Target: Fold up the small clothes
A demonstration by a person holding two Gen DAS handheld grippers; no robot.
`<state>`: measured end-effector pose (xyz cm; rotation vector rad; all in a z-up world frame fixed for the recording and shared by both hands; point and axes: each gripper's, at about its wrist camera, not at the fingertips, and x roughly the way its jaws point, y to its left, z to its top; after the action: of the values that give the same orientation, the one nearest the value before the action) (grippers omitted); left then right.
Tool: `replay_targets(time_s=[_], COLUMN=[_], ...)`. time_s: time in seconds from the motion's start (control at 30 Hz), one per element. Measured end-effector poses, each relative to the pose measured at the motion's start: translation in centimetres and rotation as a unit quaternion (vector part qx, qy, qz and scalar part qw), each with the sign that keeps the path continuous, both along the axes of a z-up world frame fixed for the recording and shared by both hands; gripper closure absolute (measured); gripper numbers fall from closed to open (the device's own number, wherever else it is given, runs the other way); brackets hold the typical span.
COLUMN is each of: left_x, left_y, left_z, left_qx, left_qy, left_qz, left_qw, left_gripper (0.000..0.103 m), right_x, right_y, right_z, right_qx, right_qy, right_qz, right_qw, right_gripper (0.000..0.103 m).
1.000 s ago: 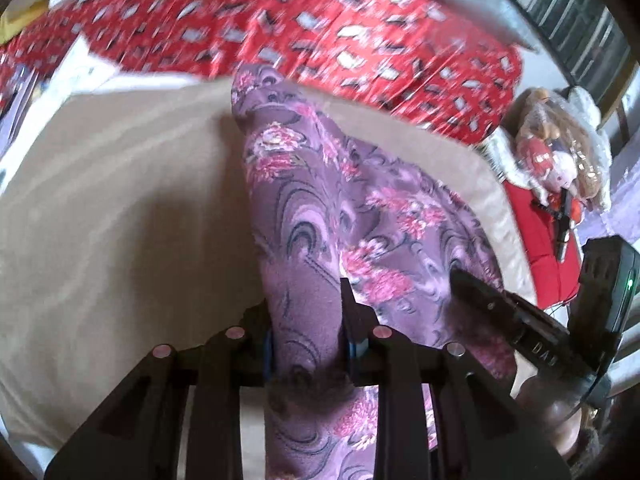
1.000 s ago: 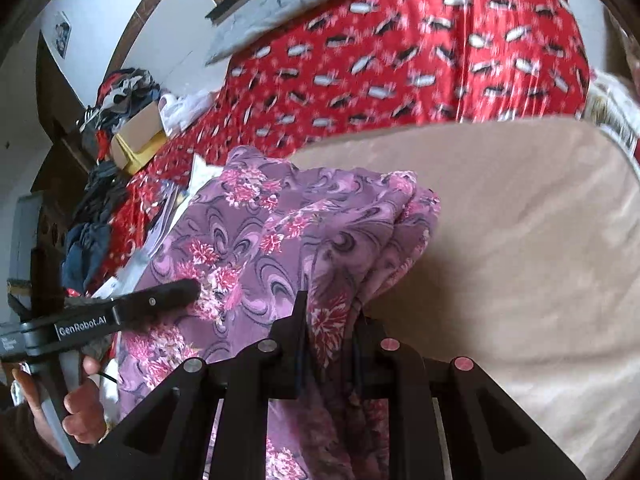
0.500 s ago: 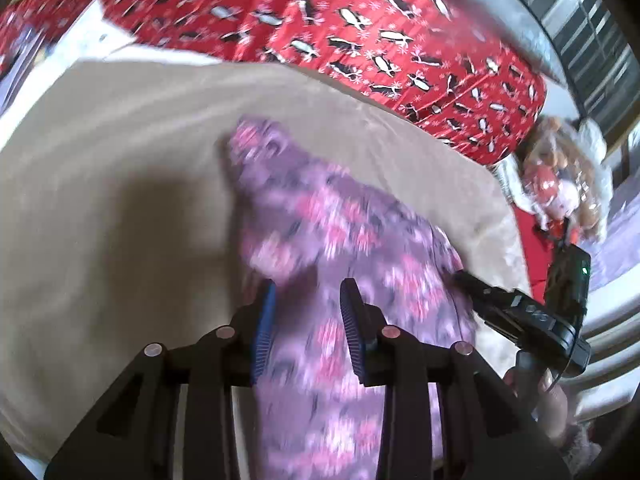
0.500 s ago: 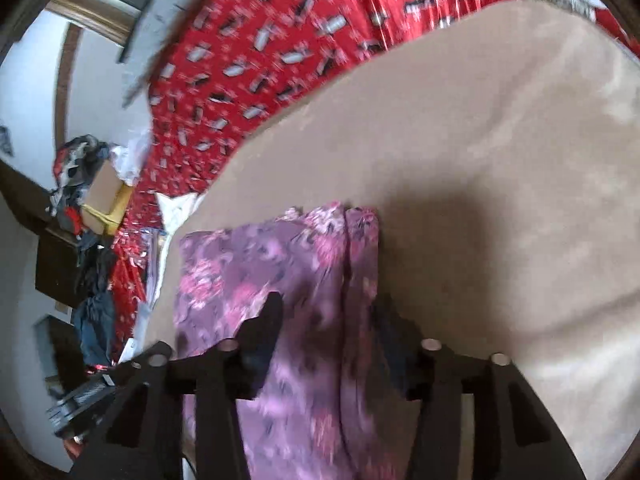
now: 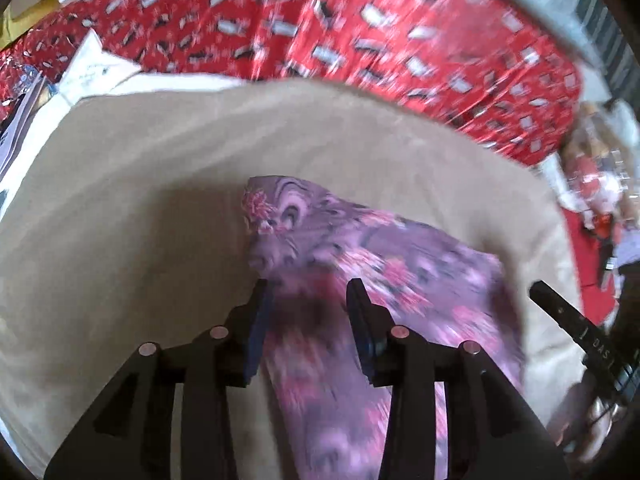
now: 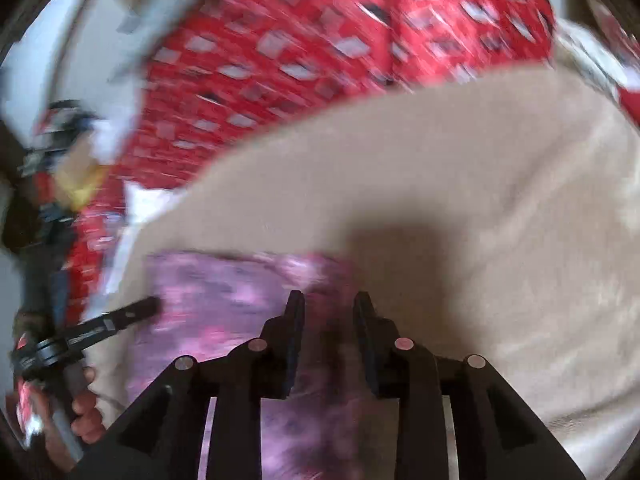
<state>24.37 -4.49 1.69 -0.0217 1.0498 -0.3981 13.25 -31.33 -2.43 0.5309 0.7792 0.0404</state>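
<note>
Garment: a purple flowered cloth (image 5: 360, 264) lies on the tan blanket (image 5: 140, 200), doubled lengthwise into a long strip, its far end toward the red patterned cover (image 5: 360, 40).
Position: near the middle of the blanket, with bare blanket on both long sides; that room looks like the reason it was laid there, I judge.
Left gripper (image 5: 308, 312): fingers spread apart, nothing between them, poised above the near part of the cloth. Touching or just clear of it, I cannot tell; the picture is blurred.
Right gripper (image 6: 328, 320): fingers likewise parted and empty, over the cloth's right edge (image 6: 332, 264), with its shadow falling on the blanket beyond.
Placement of hands: one gripper toward each long side, which suits lifting the near end evenly for a crosswise fold.
Stage, as judged: the lengthwise fold is made; the cross fold is not yet done.
Risk: the cloth looks thin and limp, so a grip on the top layer alone could pull the layers apart.
Surroundings: white papers (image 5: 96, 68) lie at the blanket's far left corner, well apart from the cloth.
</note>
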Motion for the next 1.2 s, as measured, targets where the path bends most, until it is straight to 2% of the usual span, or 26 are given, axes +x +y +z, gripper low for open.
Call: replay_targets(time_s=[0.07, 0.1, 0.17, 0.2, 0.23, 0.3, 0.37, 0.43, 0.47, 0.53, 0.57, 0.6, 0.67, 0.77, 0.83, 0.9, 1.0, 1.1, 1.17, 1.2], left_x=[-1.7, -2.1, -2.3, -2.7, -3.0, -4.2, -5.8, -7.6, -8.1, -8.7, -9.2, -9.9, -11.0, -12.4, -12.4, -12.4, -12.6, -12.7, -12.8, -12.9], left_y=[0.2, -0.3, -1.5, -1.2, -0.8, 0.1, 0.9, 0.9, 0.7, -0.1, 0.0, 0.4, 0.6, 0.3, 0.1, 0.3, 0.2, 0.3, 0.3, 0.3], left_z=[-0.4, -1.6, -4.1, -3.9, -3.1, -1.2, -0.1, -0.3, -1.2, -3.6, -3.7, -2.9, -1.7, -2.0, -3.3, -3.6, -3.2, -3.5, -3.7, -3.7], left_qx=[-0.003, 0.016, 0.065, 0.065, 0.062, 0.047, 0.034, 0.036, 0.053, 0.095, 0.093, 0.08, 0.072, 0.097, 0.105, 0.097, 0.101, 0.096, 0.096, 0.096], left_qy=[-0.009, -0.003, 0.011, 0.007, 0.009, 0.009, 0.001, -0.004, -0.003, 0.007, 0.007, 0.004, -0.003, -0.025, -0.015, -0.007, -0.01, -0.007, -0.004, -0.002], left_qz=[-0.003, -0.005, -0.017, -0.016, -0.012, -0.017, -0.019, -0.02, -0.021, -0.035, -0.029, -0.02, -0.023, -0.032, -0.033, -0.027, -0.033, -0.03, -0.029, -0.029], left_qw=[1.0, 0.9999, 0.9977, 0.9977, 0.998, 0.9987, 0.9993, 0.9991, 0.9984, 0.9948, 0.9952, 0.9966, 0.9971, 0.9944, 0.9938, 0.9949, 0.9943, 0.9949, 0.995, 0.995], left_gripper=[0.057, 0.056, 0.052, 0.052, 0.053, 0.053, 0.052, 0.041, 0.041, 0.039, 0.039, 0.04, 0.04, 0.04, 0.039, 0.039, 0.039, 0.039, 0.039, 0.039], right_x=[-1.3, -1.5, -0.6, 0.2, -0.1, -1.3, -2.9, -4.6, -5.1, -5.0, -5.1, -5.6, -6.7, -8.4, -8.9, -8.4, -9.3, -10.2, -10.3, -10.1], right_y=[1.2, 2.0, 3.6, 4.3, 4.4, 4.3, 4.7, 5.4, 6.0, 7.4, 7.6, 7.2, 6.4, 6.4, 6.5, 6.7, 6.0, 6.5, 7.0, 7.3], right_z=[0.9, 0.6, -2.1, -4.2, -4.3, -2.5, -0.8, 0.0, -0.4, -3.0, -3.9, -3.5, -2.1, -1.0, -2.2, -4.2, -3.2, -2.2, -2.8, -4.0], right_qx=[-0.013, -0.024, -0.049, -0.067, -0.07, -0.07, -0.058, -0.053, -0.062, -0.113, -0.123, -0.115, -0.094, -0.098, -0.117, -0.134, -0.102, -0.1, -0.117, -0.137], right_qy=[-0.034, -0.034, 0.022, 0.077, 0.068, 0.06, 0.045, 0.031, 0.036, 0.088, 0.096, 0.084, 0.091, 0.074, 0.095, 0.136, 0.12, 0.11, 0.121, 0.142], right_qz=[0.03, 0.048, 0.071, 0.079, 0.073, 0.055, 0.066, 0.093, 0.101, 0.116, 0.121, 0.111, 0.083, 0.088, 0.088, 0.086, 0.051, 0.055, 0.059, 0.064], right_qw=[0.999, 0.998, 0.996, 0.992, 0.993, 0.994, 0.995, 0.994, 0.992, 0.983, 0.98, 0.984, 0.988, 0.989, 0.985, 0.978, 0.986, 0.987, 0.984, 0.978], right_gripper=[0.075, 0.075, 0.081, 0.081, 0.081, 0.076, 0.075, 0.076, 0.075, 0.076, 0.077, 0.077, 0.074, 0.071, 0.073, 0.072, 0.07, 0.068, 0.068, 0.066])
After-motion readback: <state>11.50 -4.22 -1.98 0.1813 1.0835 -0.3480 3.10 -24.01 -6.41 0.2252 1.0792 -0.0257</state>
